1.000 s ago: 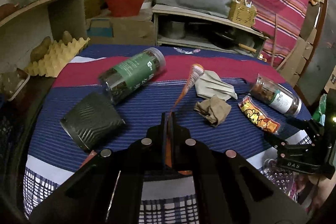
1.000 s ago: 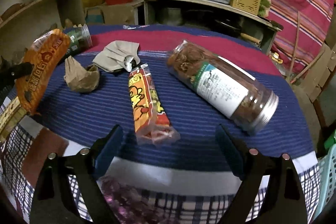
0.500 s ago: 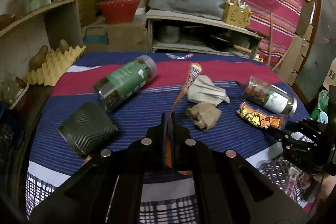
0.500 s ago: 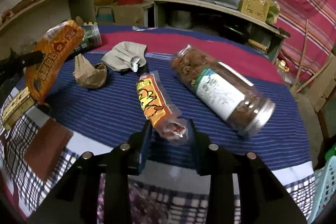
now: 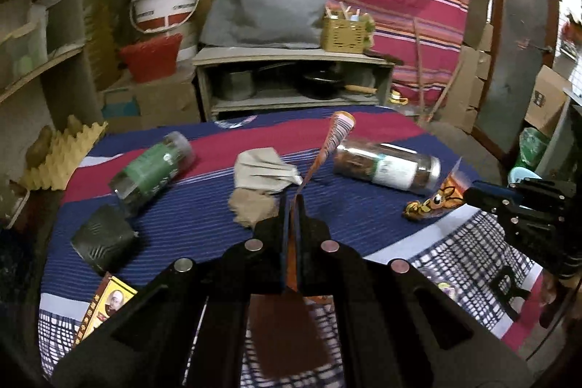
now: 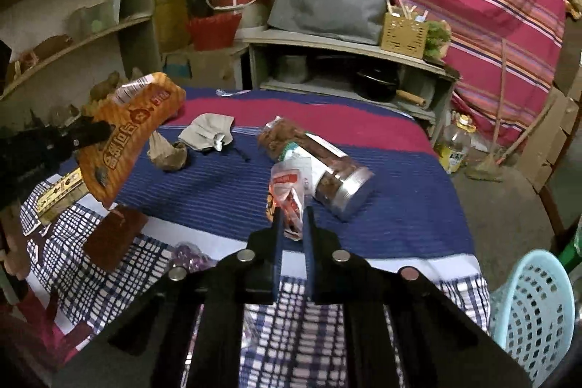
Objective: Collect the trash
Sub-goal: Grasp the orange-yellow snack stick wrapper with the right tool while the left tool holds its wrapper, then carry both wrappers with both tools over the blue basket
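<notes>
snack wrappers, two, both lifted clear of the striped tablecloth [image 6: 400, 206]. left gripper [image 5: 290, 202] pinched tight on the edge of an orange wrapper [image 6: 127, 130], which stands edge-on and flat. right gripper [image 6: 293, 217], jaws closing, pads pressing a crumpled clear-and-red wrapper [image 6: 291, 191] beside the brown-filled jar [image 6: 320, 162]. likely destination: light-blue basket [image 6: 534, 311], off the table's near right corner.

Orange wrapper [image 6: 127, 133]; blue-and-red striped cloth [image 6: 382, 199]
</notes>
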The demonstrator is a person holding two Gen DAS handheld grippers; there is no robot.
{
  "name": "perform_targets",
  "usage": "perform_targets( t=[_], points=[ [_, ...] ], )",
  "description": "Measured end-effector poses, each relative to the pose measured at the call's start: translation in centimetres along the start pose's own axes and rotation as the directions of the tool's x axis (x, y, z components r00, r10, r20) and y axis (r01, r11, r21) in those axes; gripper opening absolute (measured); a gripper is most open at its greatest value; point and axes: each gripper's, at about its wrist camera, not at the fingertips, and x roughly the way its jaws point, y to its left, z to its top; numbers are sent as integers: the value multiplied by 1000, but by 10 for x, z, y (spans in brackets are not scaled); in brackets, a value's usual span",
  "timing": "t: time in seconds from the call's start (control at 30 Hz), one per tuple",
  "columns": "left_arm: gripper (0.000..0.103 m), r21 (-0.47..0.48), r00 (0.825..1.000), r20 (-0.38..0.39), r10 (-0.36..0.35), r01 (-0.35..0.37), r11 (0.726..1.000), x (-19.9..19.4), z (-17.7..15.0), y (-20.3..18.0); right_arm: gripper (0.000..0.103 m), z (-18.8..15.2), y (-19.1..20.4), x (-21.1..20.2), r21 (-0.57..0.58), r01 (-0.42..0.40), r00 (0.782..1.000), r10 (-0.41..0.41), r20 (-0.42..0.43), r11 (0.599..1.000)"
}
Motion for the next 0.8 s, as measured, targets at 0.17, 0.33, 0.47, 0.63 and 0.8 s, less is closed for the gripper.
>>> perform_targets(
  t=[0.17, 0.33, 0.47, 0.63, 0.8],
  points=[
    [1, 4, 1000, 3, -12, 12, 1000, -6, -6, -14, 9, -6, -16, -2, 75, -4, 1000, 4, 10, 997],
    [1, -4, 1000, 13, -19, 19, 1000, -8, -3, -13, 6, -3, -24, -18, 111, -5, 998, -1, 59, 994],
    [1, 10, 999, 25, -24, 24, 1000, -12, 1, -19, 5, -6, -24, -36, 97, 12, 997, -20, 79, 995],
    [1, 19, 997, 37, -70, 69, 997, -17, 12, -41, 4, -11, -34, -63, 100, 38, 994, -48, 100, 994],
    [1, 41, 988, 40, -148, 147, 988, -17, 16, -84, 4, -21, -60, -96, 142, 70, 988, -88, 128, 987]
  ],
)
